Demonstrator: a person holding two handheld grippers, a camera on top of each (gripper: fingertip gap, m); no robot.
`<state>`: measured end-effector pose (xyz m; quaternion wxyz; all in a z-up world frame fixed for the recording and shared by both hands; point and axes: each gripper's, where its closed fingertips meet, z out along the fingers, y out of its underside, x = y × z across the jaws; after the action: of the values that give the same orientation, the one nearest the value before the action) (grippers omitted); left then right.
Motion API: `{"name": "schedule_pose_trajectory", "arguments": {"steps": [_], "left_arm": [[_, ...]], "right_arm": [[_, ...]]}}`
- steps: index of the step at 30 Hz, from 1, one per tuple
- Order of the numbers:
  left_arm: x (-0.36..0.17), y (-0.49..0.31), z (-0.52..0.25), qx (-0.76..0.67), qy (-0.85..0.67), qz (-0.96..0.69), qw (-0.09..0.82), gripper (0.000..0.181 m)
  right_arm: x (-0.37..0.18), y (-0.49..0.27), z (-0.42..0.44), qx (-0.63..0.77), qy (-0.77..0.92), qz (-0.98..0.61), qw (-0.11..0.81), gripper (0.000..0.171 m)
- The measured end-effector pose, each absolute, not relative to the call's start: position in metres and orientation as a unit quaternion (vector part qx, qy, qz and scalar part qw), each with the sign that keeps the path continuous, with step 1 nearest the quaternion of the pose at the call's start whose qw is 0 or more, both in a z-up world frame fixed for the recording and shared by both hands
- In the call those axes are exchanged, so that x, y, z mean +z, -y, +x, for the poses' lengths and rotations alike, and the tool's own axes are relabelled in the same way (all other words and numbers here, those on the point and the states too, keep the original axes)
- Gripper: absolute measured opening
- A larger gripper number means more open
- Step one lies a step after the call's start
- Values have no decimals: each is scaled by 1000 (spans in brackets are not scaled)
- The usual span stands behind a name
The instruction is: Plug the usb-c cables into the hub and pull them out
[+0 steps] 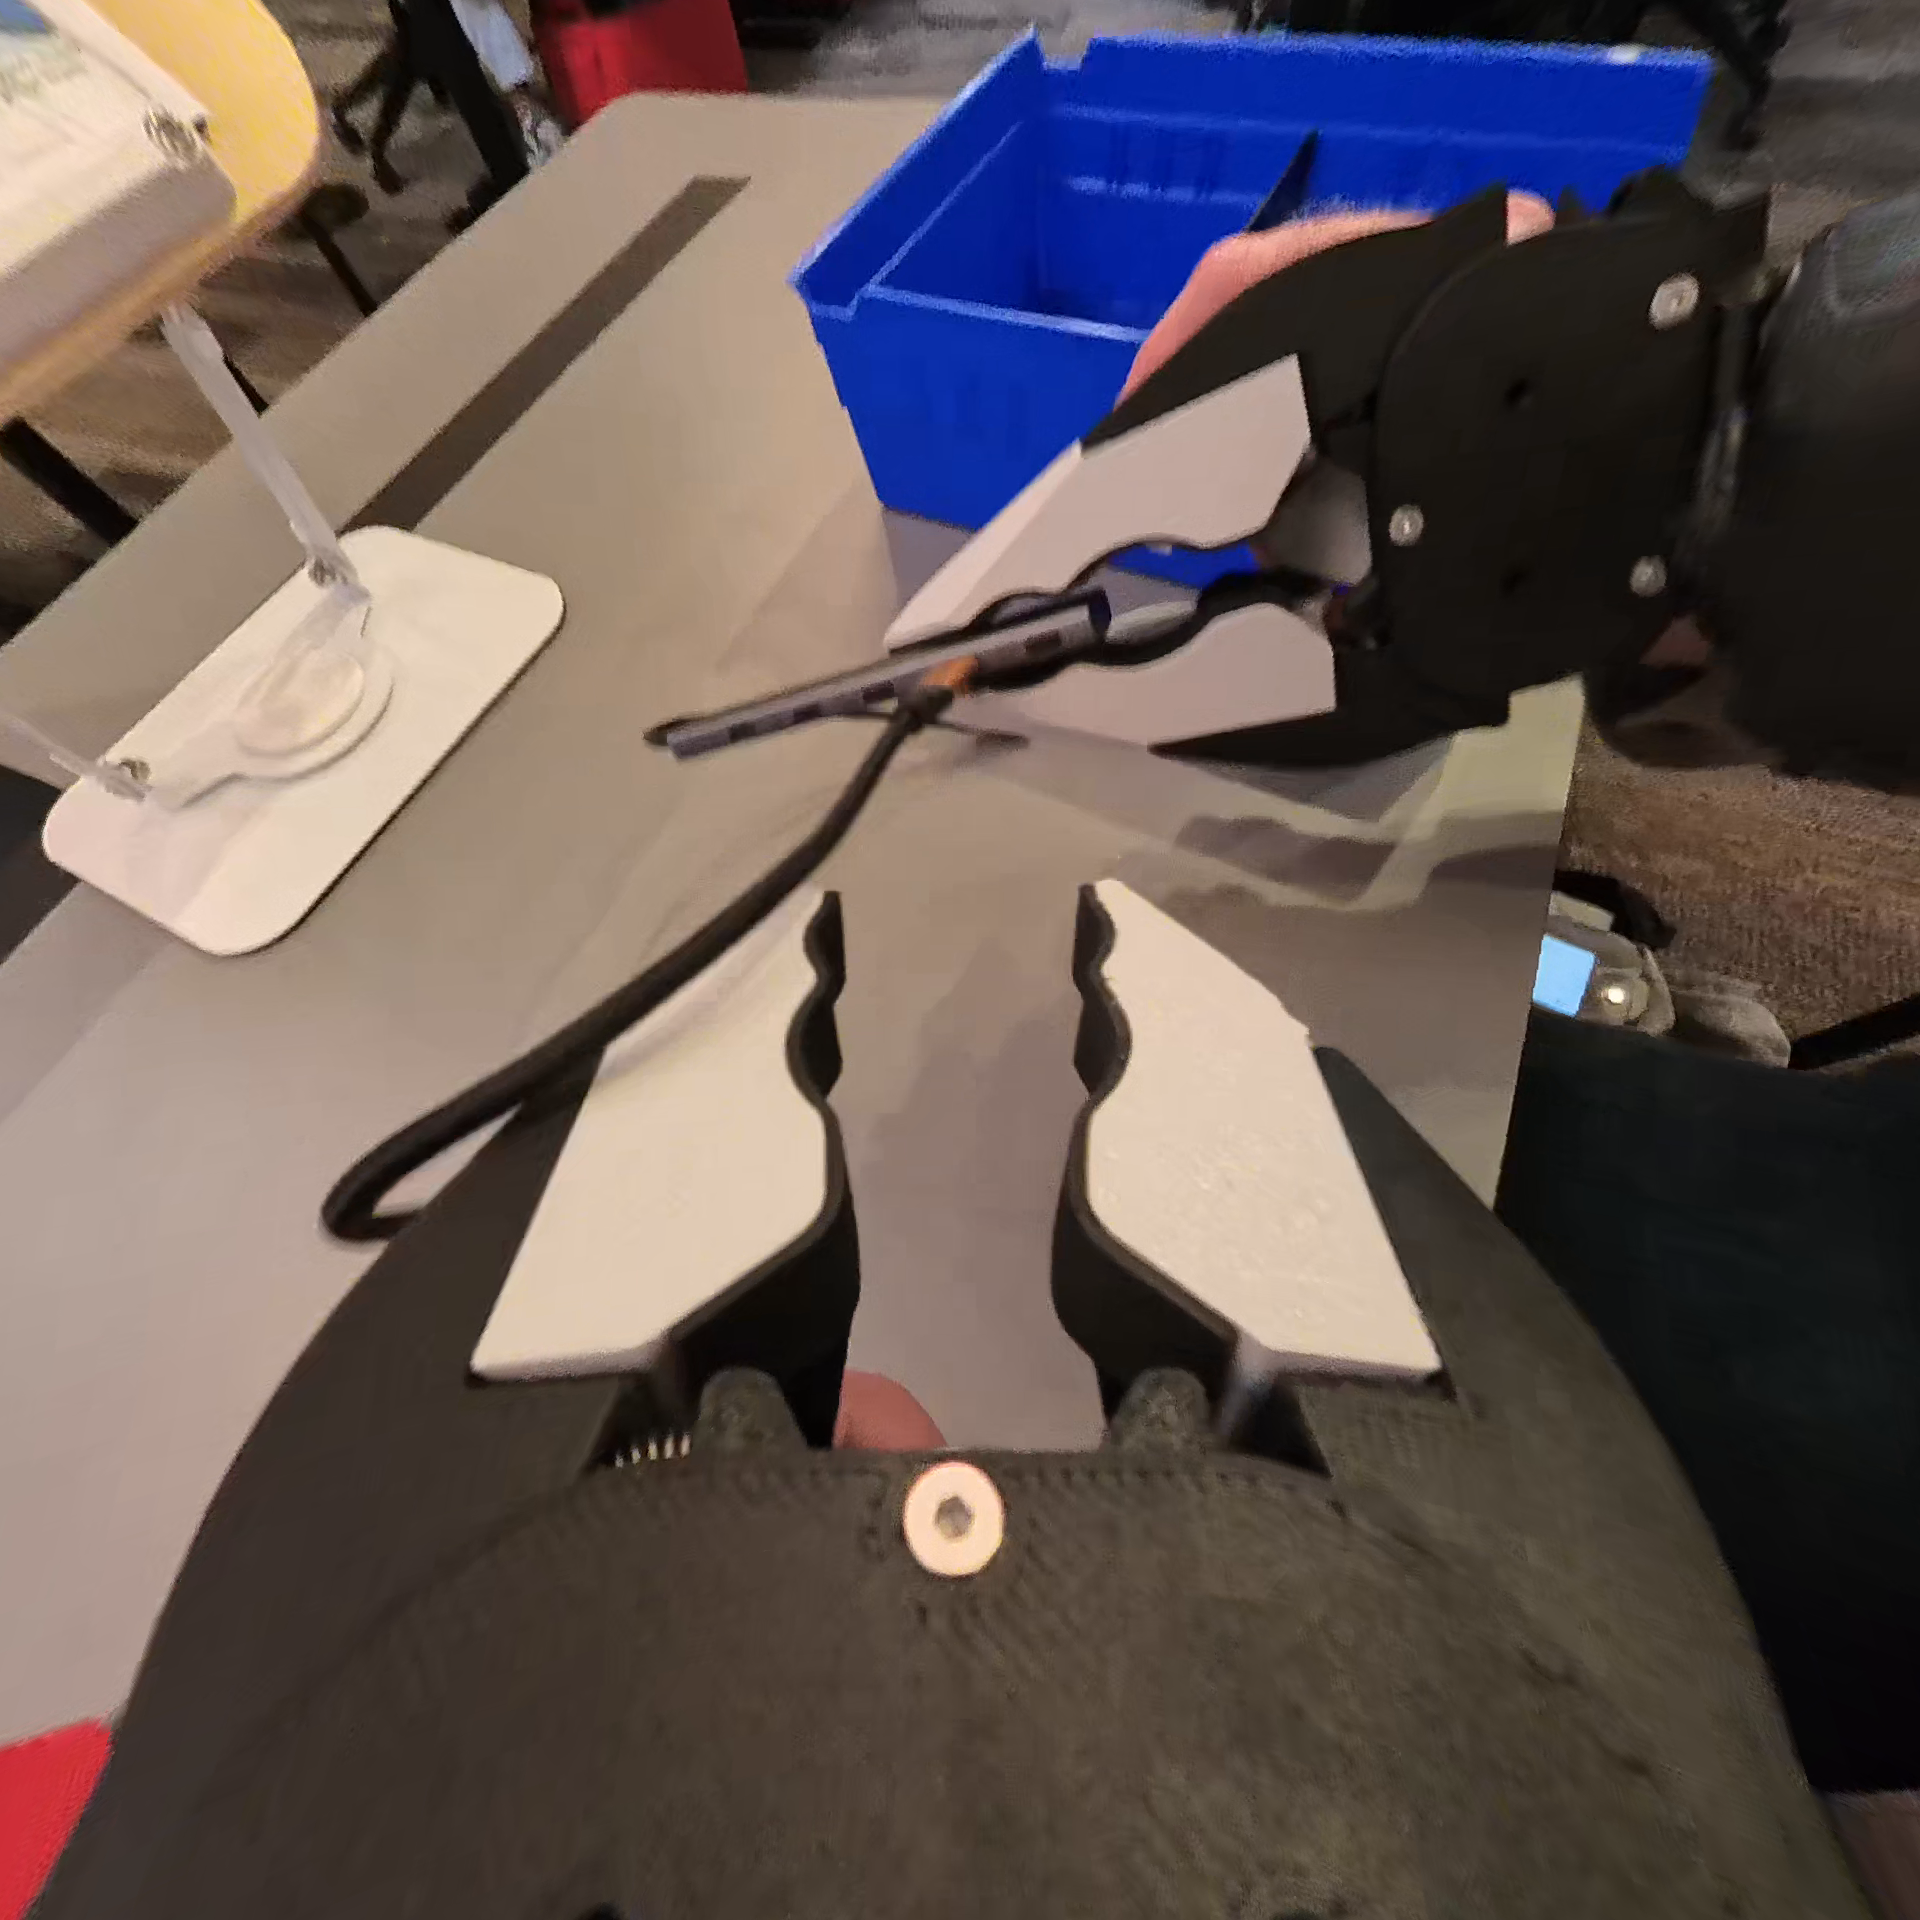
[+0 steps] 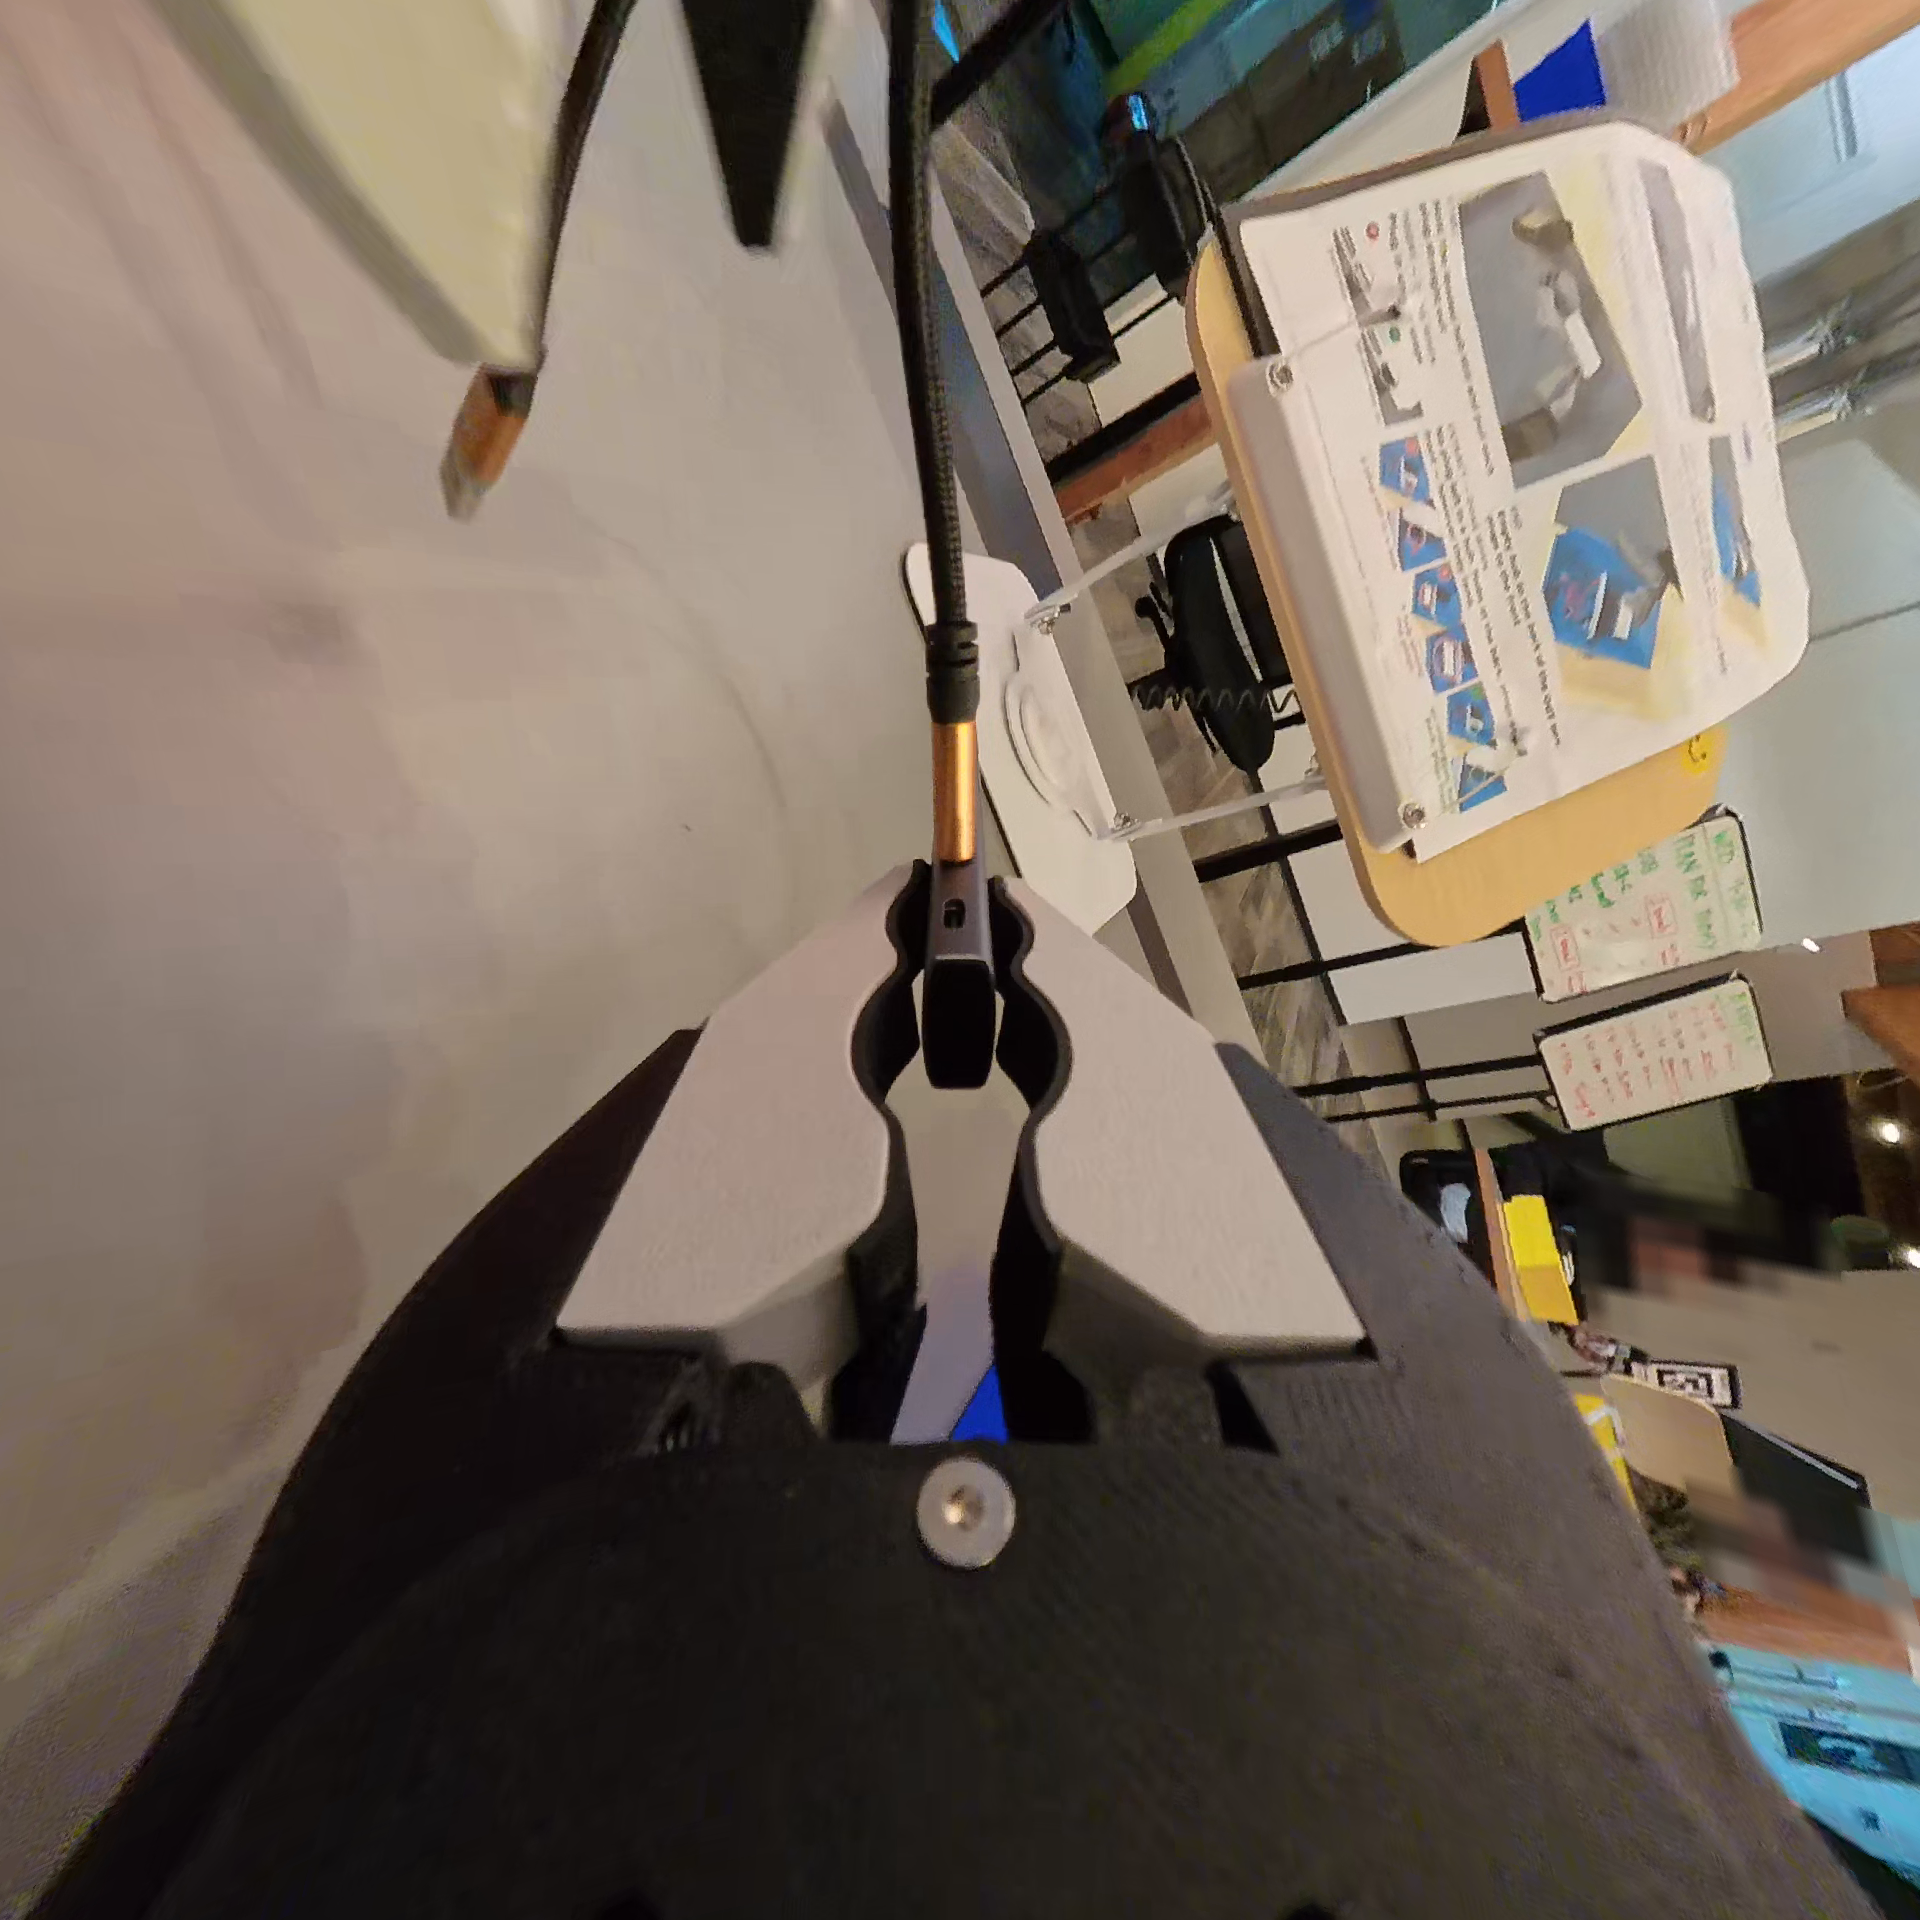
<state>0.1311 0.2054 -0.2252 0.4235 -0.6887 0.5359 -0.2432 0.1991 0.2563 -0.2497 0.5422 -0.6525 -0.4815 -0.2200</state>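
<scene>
My right gripper (image 2: 954,883) is shut on one end of a slim grey USB hub (image 2: 951,935), held tilted above the grey table (image 1: 623,468). In the left wrist view the right gripper (image 1: 914,665) reaches in from the upper right, and the hub (image 1: 790,701) sticks out past its fingertips. A black braided cable (image 1: 665,997) with a copper-coloured plug (image 2: 954,790) is seated in the hub. It runs down to a loop beside my left gripper (image 1: 961,914), which is open and empty, low over the table. A second copper plug (image 2: 483,447) lies loose, held by nothing.
A blue bin (image 1: 1039,343) stands at the back of the table behind the hub. A white stand base with a clear acrylic arm (image 1: 312,727) is on the left, carrying a printed sheet (image 2: 1507,468). The table's right edge (image 1: 1548,935) is close by. My hands' fingertips stand some 9 centimeters from each other.
</scene>
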Motion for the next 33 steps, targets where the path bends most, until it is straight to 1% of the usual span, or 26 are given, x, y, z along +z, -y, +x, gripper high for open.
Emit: {"name": "schedule_pose_trajectory", "arguments": {"steps": [3, 7, 10, 15, 19, 23, 26, 28, 30, 33], "left_arm": [[-235, -196, 117, -232, -533, -703, 410, 46], [-250, -174, 94, -216, -558, -705, 380, 45], [-244, -159, 74, -228, -561, -697, 384, 40], [-207, -164, 20, -200, -517, -697, 455, 34], [-177, -184, -56, -128, -458, -719, 506, 35], [-161, -207, -143, -18, -383, -741, 551, 39], [-185, -223, -194, 51, -343, -770, 535, 41], [-206, -232, -206, 60, -331, -781, 525, 40], [-223, -239, -209, 84, -339, -783, 514, 29], [-235, -249, -215, 126, -342, -783, 503, 13]], "right_arm": [[-255, -259, 206, -217, 463, -671, 537, 6], [-263, -263, 217, -217, 447, -691, 525, 7], [-272, -263, 219, -217, 451, -699, 511, 7], [-286, -261, 217, -216, 461, -703, 497, 7], [-291, -260, 217, -214, 459, -707, 493, 7], [-294, -260, 215, -213, 460, -708, 491, 7], [-297, -259, 213, -211, 462, -709, 489, 7], [-299, -259, 212, -211, 464, -709, 487, 7], [-299, -258, 211, -212, 465, -709, 486, 7], [-298, -257, 213, -211, 463, -709, 488, 7]]}}
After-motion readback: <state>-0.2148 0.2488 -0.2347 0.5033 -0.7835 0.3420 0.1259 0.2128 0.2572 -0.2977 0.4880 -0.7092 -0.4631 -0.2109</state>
